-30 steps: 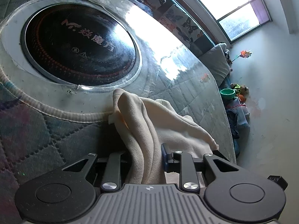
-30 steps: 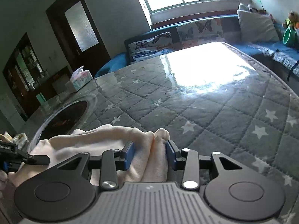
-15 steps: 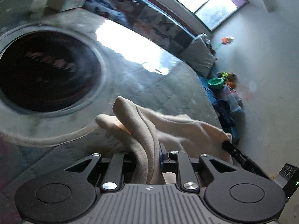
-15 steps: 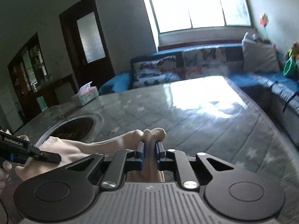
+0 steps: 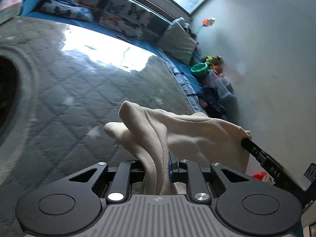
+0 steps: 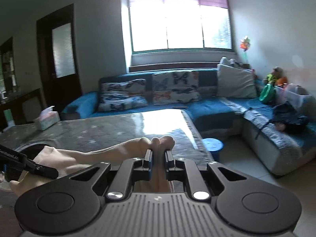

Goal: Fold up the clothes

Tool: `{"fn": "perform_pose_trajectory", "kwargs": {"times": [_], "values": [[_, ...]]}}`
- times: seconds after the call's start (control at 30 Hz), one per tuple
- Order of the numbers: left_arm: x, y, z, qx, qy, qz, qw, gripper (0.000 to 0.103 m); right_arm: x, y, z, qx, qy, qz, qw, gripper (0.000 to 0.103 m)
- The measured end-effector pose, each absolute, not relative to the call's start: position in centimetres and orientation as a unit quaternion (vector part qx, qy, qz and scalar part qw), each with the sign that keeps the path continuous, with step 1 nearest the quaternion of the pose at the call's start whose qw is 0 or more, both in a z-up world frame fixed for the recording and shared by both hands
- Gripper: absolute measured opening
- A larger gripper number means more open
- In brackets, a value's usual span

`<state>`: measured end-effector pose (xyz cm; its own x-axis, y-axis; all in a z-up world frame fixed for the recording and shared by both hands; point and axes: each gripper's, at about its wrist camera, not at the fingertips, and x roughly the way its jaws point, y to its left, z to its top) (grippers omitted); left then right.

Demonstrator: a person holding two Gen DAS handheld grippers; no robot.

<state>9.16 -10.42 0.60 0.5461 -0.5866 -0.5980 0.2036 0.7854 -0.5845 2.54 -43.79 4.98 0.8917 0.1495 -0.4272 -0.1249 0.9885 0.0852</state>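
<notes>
Both the left gripper (image 5: 158,163) and right gripper (image 6: 158,157) clamp the cream cloth (image 5: 189,132), stretched toward 3 o'clock above the quilted table (image 5: 79,90)

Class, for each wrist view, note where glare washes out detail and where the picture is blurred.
Left wrist view: window glare bleaches a patch of the quilted table cover, and its near left side smears with blur; the cream garment stays fairly sharp. Right wrist view: the window is blown out, and glare whitens the table's far end.
</notes>
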Motion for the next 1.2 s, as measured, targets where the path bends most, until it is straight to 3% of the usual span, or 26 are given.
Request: {"fn": "perform_pose_trajectory", "kwargs": {"times": [0.47, 0.73, 0.83, 0.9, 1.2], "values": [[11.1, -14.8, -2.1, -0.2, 0.462, -0.24, 0.83, 0.019, 5.7, -47.3, 0.1, 0.045, 0.277, 0.026, 0.959, 0.011], [11.4, -15.2, -3.0, -0.178, 0.47, -0.232, 0.833, 0.027, 7.1, -48.3, -2.7, 0.055, 0.312, 0.013, 0.948, 0.011], [11.0, -14.9, -2.8, -0.169, 0.467, -0.233, 0.836, 0.033, 7.6, -48.7, -3.6, 0.055, 0.326, -0.001, 0.944, 0.011], [10.8, -14.5, -2.2, -0.155, 0.461, -0.223, 0.845, 0.044, 7.6, -49.1, -3.7, 0.057, 0.328, -0.007, 0.943, 0.011], [11.0, -14.1, 1.5, -0.137, 0.383, -0.215, 0.888, 0.041, 7.0, -46.9, -1.0, 0.039, 0.298, 0.054, 0.952, 0.011]]}}
